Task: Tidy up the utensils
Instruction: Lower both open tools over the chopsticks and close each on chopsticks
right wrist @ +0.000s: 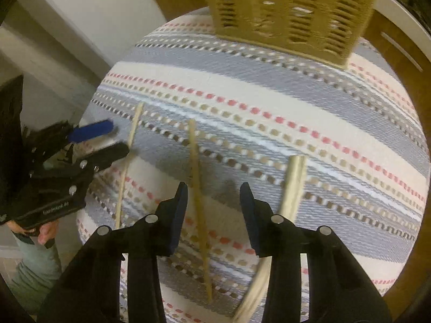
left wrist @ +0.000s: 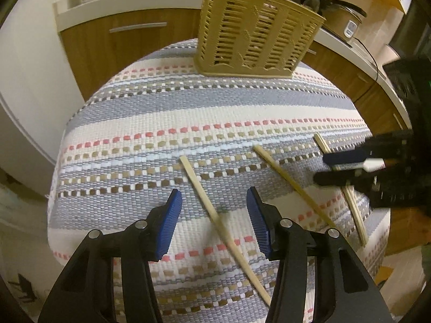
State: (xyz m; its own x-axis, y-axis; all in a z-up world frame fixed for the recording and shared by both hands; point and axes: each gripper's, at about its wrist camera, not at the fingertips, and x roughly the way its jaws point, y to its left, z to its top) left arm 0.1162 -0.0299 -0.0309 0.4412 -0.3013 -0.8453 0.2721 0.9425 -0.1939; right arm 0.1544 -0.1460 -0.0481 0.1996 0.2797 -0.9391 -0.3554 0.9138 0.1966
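Several wooden chopsticks lie on a striped woven cloth. In the left wrist view one chopstick (left wrist: 215, 212) runs between the fingers of my open left gripper (left wrist: 214, 204), a second (left wrist: 293, 185) lies to its right, and a pair (left wrist: 353, 207) lies further right under my right gripper (left wrist: 327, 168). In the right wrist view my right gripper (right wrist: 212, 196) is open, with a chopstick (right wrist: 198, 185) between its fingers, the pair (right wrist: 292, 183) just right of it, and a third chopstick (right wrist: 132, 137) by my left gripper (right wrist: 113, 140). A tan slotted utensil holder (left wrist: 256, 35) stands at the far side of the cloth.
The cloth (left wrist: 188, 113) covers a small table. Wooden cabinets (left wrist: 121, 45) with a white counter stand behind it. A rice cooker (left wrist: 342, 18) and a dark pan sit on the counter at the right. A white wall is on the left.
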